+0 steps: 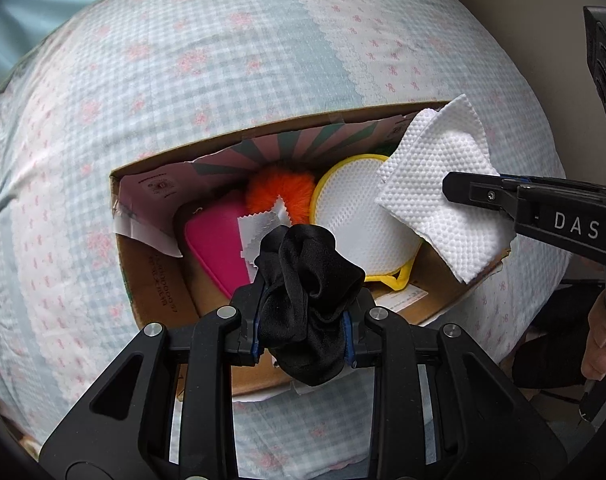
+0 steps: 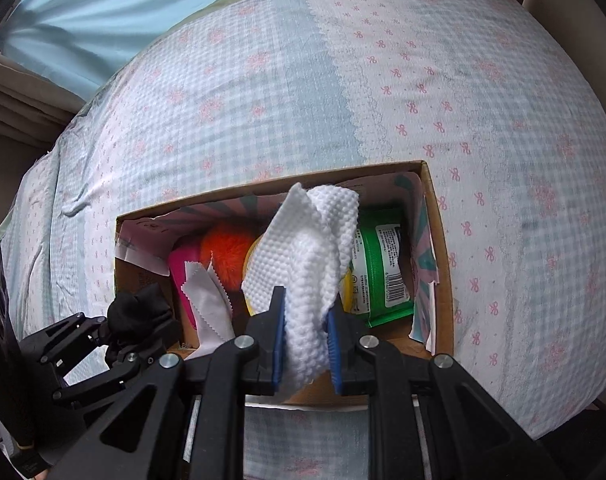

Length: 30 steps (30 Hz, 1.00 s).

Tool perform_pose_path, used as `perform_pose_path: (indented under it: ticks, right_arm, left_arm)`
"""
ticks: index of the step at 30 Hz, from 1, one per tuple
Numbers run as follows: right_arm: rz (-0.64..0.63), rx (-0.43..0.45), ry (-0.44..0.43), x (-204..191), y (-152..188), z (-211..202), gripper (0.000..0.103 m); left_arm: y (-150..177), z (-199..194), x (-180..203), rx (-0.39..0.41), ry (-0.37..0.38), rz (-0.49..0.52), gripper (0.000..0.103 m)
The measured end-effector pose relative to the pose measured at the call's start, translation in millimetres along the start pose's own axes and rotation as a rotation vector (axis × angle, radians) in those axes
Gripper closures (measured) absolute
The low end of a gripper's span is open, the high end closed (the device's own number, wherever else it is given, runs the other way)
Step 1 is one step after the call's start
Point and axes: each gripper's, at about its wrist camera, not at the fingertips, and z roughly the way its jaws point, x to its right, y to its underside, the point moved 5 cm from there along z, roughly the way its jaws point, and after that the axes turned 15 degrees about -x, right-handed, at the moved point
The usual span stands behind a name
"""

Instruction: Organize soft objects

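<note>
Left hand-held gripper [image 1: 303, 320] clenched on black cloth [image 1: 309, 300], held above near edge of cardboard box [image 1: 151, 280] on bed [image 1: 183, 80]. Right hand-held gripper [image 2: 305, 344] clenched on white textured cloth [image 2: 307, 272], above box at 3 o'clock of black cloth. Advice: cloths to be lowered into free gaps before release, one at a time; white mesh pad [image 1: 355, 208] and orange pompom [image 1: 279, 192] not to be crushed.

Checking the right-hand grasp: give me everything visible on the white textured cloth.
The white textured cloth looks like a soft dimpled wipe or paper towel, folded into loose layers. The right gripper is shut on its lower part, blue pads pressing both sides. It stands bunched upward from the jaws, upper corners flopping free. It hangs above the open cardboard box, in front of the yellow-rimmed item and green pack. In the left wrist view it spreads flatter, one corner over the box rim.
</note>
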Motion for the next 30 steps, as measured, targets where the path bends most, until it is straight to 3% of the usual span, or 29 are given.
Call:
perform_pose_path:
  ticks: [2, 3, 5, 6, 7, 13, 19, 25, 30]
  right_arm:
    - [0.022, -0.01, -0.025, 1.6, -4.1, 5.9, 0.086]
    - [0.031, -0.016, -0.045, 1.0, -5.8, 8.6, 0.083]
    - [0.045, -0.018, -0.068, 0.3, -9.3, 12.7, 0.057]
    - [0.05, -0.019, -0.07, 0.4, -10.7, 13.9, 0.023]
    - [0.054, -0.015, -0.07, 0.8, -11.6, 14.1, 0.0]
    - [0.071, -0.018, -0.012, 14.8, -5.1, 11.9, 0.0]
    - [0.056, -0.019, -0.04, 21.3, 3.2, 5.0, 0.0]
    - [0.001, 0.008, -0.054, 20.6, 12.9, -23.9, 0.0]
    - [-0.092, 0.083, -0.029, 24.5, 30.1, -84.0, 0.0]
  left_arm:
    - [-0.7, 2.9, 0.9, 0.001, -0.013, 0.005, 0.078]
    - [-1.4, 4.0, 1.1, 0.002, -0.019, 0.008, 0.072]
    - [-1.1, 5.7, 2.1, -0.002, -0.012, 0.014, 0.025]
    - [-0.3, 6.0, 2.2, -0.002, -0.011, 0.014, 0.002]
    - [0.6, 6.3, 2.5, 0.002, -0.013, 0.017, 0.0]
    - [5.5, 15.6, -1.9, -0.022, -0.025, -0.012, 0.0]
    - [6.4, 5.8, -3.5, -0.007, -0.035, -0.049, 0.0]
    - [17.3, -28.3, 9.8, 0.041, -0.051, -0.104, 0.0]
    - [32.0, -85.7, 34.7, 0.124, -0.046, -0.162, 0.0]
